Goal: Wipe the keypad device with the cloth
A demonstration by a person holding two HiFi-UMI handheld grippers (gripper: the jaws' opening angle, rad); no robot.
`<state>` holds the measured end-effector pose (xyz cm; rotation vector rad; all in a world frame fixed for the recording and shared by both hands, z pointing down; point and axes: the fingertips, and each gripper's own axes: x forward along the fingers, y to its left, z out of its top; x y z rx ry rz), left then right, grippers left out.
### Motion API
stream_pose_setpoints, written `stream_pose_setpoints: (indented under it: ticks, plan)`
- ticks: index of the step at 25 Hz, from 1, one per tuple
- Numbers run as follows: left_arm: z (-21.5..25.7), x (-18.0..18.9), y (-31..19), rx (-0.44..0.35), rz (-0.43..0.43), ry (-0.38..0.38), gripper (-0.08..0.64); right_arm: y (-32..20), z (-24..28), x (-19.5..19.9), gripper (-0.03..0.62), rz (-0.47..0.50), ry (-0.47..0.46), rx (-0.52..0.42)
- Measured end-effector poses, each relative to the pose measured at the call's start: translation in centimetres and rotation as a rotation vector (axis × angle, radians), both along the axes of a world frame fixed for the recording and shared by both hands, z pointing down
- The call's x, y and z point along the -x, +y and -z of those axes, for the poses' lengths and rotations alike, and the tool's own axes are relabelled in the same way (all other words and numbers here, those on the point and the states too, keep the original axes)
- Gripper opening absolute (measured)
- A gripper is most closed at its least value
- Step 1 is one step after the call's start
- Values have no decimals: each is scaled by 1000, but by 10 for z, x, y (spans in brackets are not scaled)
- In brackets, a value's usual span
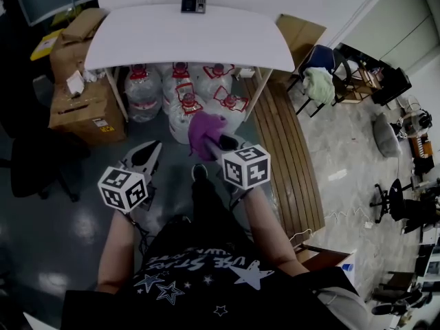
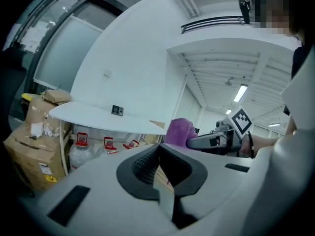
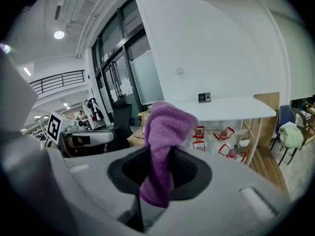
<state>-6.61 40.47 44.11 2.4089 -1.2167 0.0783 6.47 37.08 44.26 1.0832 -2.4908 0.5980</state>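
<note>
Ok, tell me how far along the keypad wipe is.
Done: the cloth is picked up and clamped in the right tool. In hand: both tools are held short of the white table, and the left tool is shut on nothing. Left: the keypad device at the table's far edge is untouched, so the approach and the whole wipe remain.

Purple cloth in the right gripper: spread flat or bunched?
Bunched: the purple cloth is pinched in the right gripper, rising from its jaws as a crumpled wad.

Both forearms reach forward side by side — left gripper (image 1: 146,158) closed, empty; right gripper (image 1: 225,144) pinches the cloth (image 1: 203,130).
</note>
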Motion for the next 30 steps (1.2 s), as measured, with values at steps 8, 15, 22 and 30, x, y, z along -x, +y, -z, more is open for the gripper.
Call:
stream_pose_setpoints:
  ticks: [8,15,22,30]
  plan:
    - [-2,7,-39,-4,12,-4,9,-48,-7,11,94,5,-33,12]
    - [-2,4,-97,-7,22,-23,9,-110,-10,3,94,8,-46,28]
    - [-2,-8,-165,-1,21,-27,9,-183,-12,-8,94,5,-71,37]
    - [4,-13,-250,2,44,-46,9,-265,-15,-22,94,20,-66,58]
